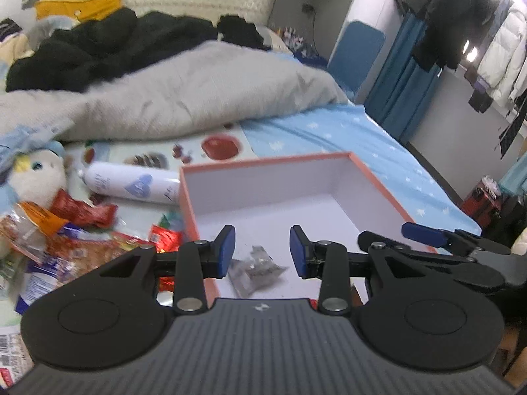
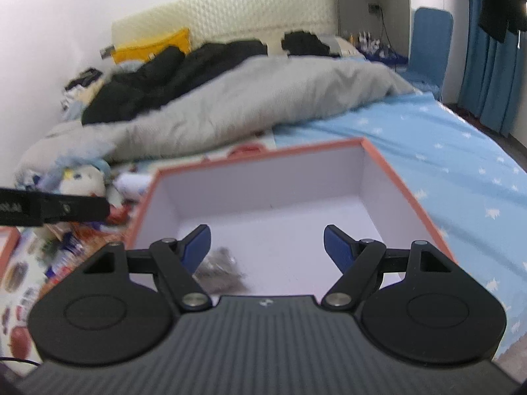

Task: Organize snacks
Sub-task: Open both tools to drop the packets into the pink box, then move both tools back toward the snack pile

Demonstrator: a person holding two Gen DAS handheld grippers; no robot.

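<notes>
An orange-rimmed white box (image 1: 263,161) lies open on the bed. One small grey snack packet (image 1: 255,271) rests on its floor near the front. My left gripper (image 1: 263,250) hovers over that packet, open, nothing between its blue pads. A heap of red, orange and white snack bags (image 1: 66,240) lies left of the box. In the right wrist view my right gripper (image 2: 268,245) stands wide open above the same box (image 2: 263,156), the grey packet (image 2: 220,268) by its left pad, not touched. The right gripper's fingers (image 1: 425,234) show at the box's right rim.
A white spray bottle (image 1: 131,182) and a plush toy (image 1: 36,177) lie behind the snack heap. A grey blanket (image 1: 197,98) with dark clothes covers the bed's far half. Blue starred sheet (image 1: 378,151) stretches right of the box. Part of the left gripper (image 2: 52,209) crosses the right view's left edge.
</notes>
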